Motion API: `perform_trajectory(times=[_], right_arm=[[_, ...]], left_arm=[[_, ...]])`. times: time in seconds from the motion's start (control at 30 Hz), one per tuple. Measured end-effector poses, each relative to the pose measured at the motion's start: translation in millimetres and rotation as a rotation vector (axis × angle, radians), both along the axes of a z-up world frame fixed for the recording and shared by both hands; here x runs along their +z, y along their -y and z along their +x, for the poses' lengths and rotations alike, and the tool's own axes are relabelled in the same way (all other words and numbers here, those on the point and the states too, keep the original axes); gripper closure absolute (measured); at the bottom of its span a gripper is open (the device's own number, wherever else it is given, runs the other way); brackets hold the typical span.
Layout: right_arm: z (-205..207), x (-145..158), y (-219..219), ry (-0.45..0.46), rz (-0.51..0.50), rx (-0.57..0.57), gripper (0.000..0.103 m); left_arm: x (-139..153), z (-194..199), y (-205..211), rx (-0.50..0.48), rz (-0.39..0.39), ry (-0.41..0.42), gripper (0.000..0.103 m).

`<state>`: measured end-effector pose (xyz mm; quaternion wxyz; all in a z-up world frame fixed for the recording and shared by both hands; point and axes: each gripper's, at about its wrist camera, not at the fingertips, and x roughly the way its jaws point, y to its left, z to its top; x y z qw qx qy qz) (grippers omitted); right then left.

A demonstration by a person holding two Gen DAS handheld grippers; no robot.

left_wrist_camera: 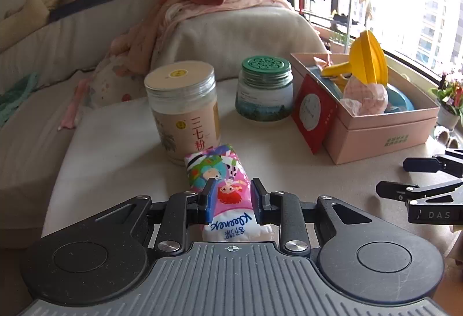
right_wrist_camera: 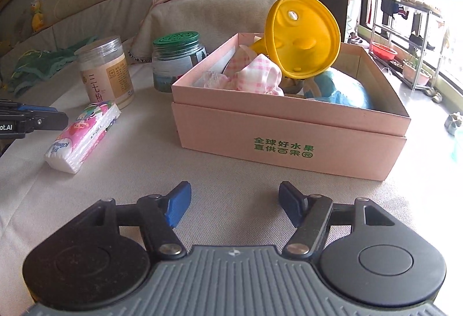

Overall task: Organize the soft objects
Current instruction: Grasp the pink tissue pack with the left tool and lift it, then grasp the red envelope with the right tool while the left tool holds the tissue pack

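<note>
Left tongs [left_wrist_camera: 231, 194] clamp the soft cartoon-printed plastic tissue pack [left_wrist_camera: 224, 188] lying on the beige worktop [left_wrist_camera: 289, 171]; right tongs [right_wrist_camera: 234, 204] gape wide, holding nothing, facing the pink cardboard box [right_wrist_camera: 289, 139].

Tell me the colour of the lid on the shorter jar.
Green, with a pattern of holes on top. The lid shows best in the left wrist view.

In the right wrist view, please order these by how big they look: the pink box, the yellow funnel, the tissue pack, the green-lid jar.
1. pink box
2. yellow funnel
3. tissue pack
4. green-lid jar

The pack lies nearer the camera, so its lead over the jar is unsure.
</note>
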<state>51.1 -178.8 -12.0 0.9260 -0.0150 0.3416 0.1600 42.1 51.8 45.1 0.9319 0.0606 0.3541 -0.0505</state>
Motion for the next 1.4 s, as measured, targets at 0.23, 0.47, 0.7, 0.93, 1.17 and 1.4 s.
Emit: perform_trajectory(times=[0.23,0.47,0.7,0.93,1.17,1.4], right_arm=[[0.7,-0.1,-2.7,-0.002,-0.003,0.011,0.030],[-0.1,-1.0,-7.6,-0.004,-0.024,0.027,0.024],[3.3,-2.5,-15.0,-0.035,-0.053,0.090,0.004],[2.7,-2.6,-19.2,-0.061,-0.077,0.114,0.000],[6.0,6.2,-23.2,-0.090,-0.106,0.167,0.016],[40.8,88.9,-44.8,-0.151,-0.050,0.166,0.042]], left_arm=[[-20.8,8.0,30.0,-0.119,0.004,-0.055,0.034],[-17.1,7.7,13.8,0.000,0.094,0.034,0.037],[-34.5,31.6,-10.4,0.063,-0.069,-0.057,0.036],[-37.7,51.0,8.4,-0.013,-0.159,-0.021,0.039],[-40.5,34.5,-7.2,-0.053,-0.168,0.003,0.045],[-45.1,26.8,-18.8,-0.049,-0.241,0.048,0.046]])
